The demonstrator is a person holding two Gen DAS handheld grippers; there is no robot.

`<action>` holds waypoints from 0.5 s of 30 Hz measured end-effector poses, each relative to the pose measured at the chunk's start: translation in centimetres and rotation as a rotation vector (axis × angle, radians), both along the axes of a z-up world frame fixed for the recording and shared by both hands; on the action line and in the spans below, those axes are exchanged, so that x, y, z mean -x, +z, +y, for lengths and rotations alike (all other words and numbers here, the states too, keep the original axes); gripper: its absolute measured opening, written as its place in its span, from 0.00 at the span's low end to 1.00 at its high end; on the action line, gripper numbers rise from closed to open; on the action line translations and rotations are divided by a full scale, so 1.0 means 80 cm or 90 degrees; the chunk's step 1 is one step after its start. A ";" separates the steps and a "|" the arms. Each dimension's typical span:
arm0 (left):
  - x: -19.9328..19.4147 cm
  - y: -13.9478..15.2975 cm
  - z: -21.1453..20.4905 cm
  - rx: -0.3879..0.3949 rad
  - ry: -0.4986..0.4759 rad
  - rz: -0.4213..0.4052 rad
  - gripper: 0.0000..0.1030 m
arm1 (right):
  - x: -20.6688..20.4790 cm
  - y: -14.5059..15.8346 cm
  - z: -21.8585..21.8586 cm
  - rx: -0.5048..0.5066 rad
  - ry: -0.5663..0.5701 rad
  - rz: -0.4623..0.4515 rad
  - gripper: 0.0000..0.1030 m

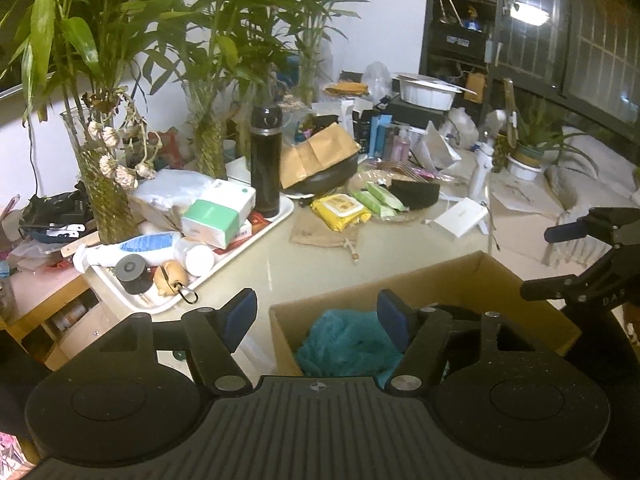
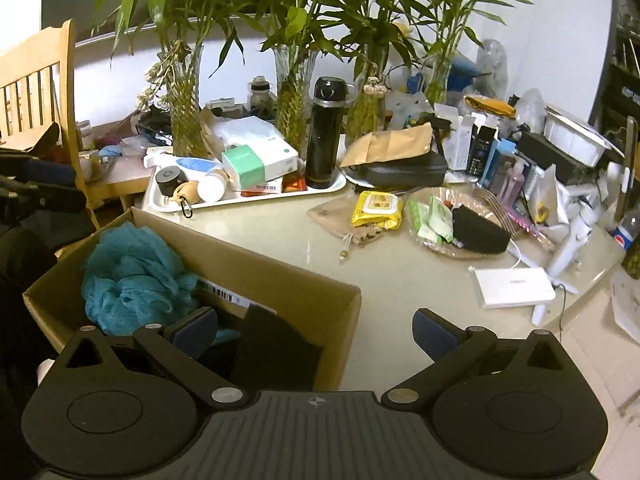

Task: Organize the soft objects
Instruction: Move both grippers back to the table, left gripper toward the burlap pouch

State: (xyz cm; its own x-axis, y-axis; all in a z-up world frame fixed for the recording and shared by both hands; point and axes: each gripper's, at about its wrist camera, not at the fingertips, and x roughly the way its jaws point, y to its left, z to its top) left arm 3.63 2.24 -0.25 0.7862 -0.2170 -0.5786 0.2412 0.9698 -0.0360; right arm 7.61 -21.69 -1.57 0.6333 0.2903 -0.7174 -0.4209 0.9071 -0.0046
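**Soft cloths bunched in the box, both grippers empty**

While the open brown cardboard box (image 2: 280, 280) sits at the near edge of the pale glossy bench (image 2: 400, 280), a crumpled teal mesh cloth (image 2: 132, 280) lies heaped in its far-left corner as the right wrist view shows it, a shapeless bundle with no clear long axis. Beside it, a flat black fabric piece (image 2: 276, 344) leans against the near wall, its long edge running up toward the box rim.

Above the box, the left gripper (image 1: 316, 316) tilts downward, its blue-padded jaws apart with nothing between them; the teal cloth (image 1: 344, 344) shows below the gap. Also angled down, the right gripper (image 2: 316, 330) straddles the box's right wall, jaws spread wide and empty, one blue pad over the box interior and the other over bare bench. Farther back on the bench lie a yellow wet-wipe pack (image 2: 376, 210) and a white tray (image 2: 248, 200) of clutter.
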 end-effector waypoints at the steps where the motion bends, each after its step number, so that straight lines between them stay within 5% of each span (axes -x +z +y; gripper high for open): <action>1: -0.002 0.000 0.002 0.001 0.001 -0.002 0.64 | -0.003 -0.001 0.000 -0.001 -0.003 0.000 1.00; 15: -0.058 -0.008 0.023 -0.009 0.004 -0.025 0.64 | -0.074 -0.022 -0.035 -0.040 -0.044 0.018 1.00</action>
State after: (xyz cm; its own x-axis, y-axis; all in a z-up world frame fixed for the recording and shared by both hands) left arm 8.26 4.09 -0.86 0.8097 -0.2034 -0.5505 0.2356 0.9718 -0.0126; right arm 13.54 -24.46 -3.34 0.6328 0.2914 -0.7174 -0.3561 0.9322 0.0646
